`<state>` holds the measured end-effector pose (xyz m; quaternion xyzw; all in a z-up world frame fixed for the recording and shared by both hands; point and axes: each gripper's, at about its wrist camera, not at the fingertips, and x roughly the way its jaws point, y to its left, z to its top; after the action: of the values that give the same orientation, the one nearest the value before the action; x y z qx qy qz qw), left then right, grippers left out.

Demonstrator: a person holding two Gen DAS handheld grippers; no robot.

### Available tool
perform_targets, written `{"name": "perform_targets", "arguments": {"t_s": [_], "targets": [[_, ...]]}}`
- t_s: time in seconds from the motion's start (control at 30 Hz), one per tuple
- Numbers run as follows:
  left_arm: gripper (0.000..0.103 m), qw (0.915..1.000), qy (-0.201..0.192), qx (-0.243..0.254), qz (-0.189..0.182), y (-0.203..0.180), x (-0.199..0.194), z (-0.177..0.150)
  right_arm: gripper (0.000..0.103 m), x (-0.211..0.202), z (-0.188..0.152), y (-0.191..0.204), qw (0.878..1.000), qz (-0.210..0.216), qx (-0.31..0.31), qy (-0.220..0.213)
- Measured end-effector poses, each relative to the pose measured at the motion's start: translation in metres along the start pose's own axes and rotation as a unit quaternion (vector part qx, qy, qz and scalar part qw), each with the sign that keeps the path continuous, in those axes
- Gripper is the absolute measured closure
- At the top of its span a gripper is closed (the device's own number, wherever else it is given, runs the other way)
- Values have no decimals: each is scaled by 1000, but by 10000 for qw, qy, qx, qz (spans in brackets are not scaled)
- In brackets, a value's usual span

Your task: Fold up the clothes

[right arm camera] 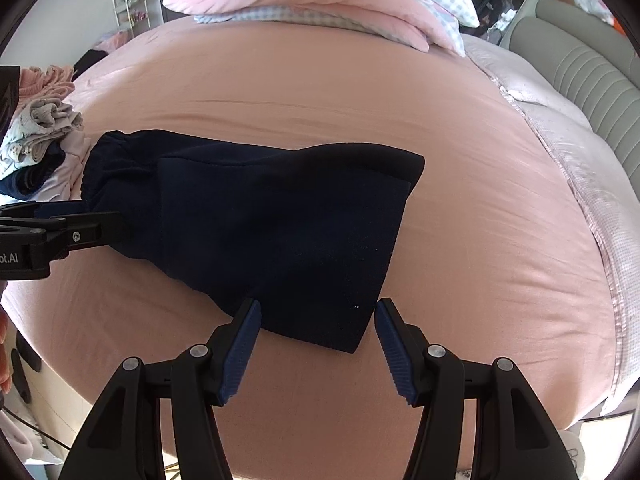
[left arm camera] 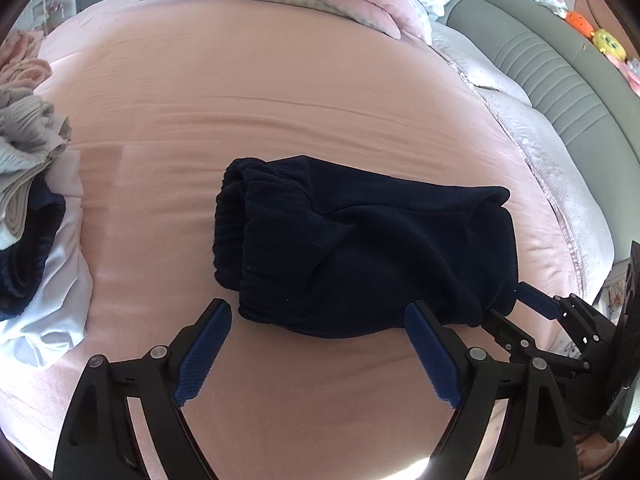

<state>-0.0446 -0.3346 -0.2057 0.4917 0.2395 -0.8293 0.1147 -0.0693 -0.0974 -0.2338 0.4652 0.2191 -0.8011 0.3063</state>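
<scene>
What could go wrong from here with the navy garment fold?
1. Both tongs are open: the right tongs straddle one corner of the folded navy garment, so closing may catch only the top layer and undo the fold.
2. The left tongs sit near the elastic end; uneven lifting could skew it.
3. Moving it left risks disturbing the clothes pile.

Clothes pile cut off by the left edge, right gripper's fingertips hidden behind the garment, shelf items too small to be told.
</scene>
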Motion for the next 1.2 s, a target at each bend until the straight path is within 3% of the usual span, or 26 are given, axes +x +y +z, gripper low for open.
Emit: {"name": "perform_targets", "arguments": {"t_s": [0.23, 0.4, 0.5, 0.57, 0.8, 0.9, 1.03, 1.13, 1.2], "targets": [[14, 9997, 5, -57, 248, 10, -4, 5, 44, 7, 3, -1, 9994, 197, 294, 61], [14, 9998, 70, -106, -169, 6, 6, 15, 44, 10, -1, 1, 9997, 63, 242, 29], [14, 9999, 99, -25, 95, -4, 18, 18, 48, 17, -3, -2, 9990, 135, 416, 113], [15, 9996, 89, -23, 255, -7, 22, 17, 60, 20, -5, 1, 9992, 117, 345, 143], [15, 9971, 314, -22, 693, 12, 29, 11, 60, 21, -11, 5, 9997, -136, 149, 162], [15, 9981, 391, -181, 438, 25, 29, 13, 60, 20, -13, 6, 9996, -214, 87, 154], [14, 9965, 520, 78, 647, 16, 29, 21, 60, 17, -14, 14, 9985, -493, -200, 109], [15, 9977, 537, -196, 362, 16, 17, 24, 60, 14, -14, 17, 9979, -490, -392, 136], [15, 9973, 347, -613, -192, 24, 2, 27, 58, 8, -14, 12, 9987, -314, -357, 163]]}}
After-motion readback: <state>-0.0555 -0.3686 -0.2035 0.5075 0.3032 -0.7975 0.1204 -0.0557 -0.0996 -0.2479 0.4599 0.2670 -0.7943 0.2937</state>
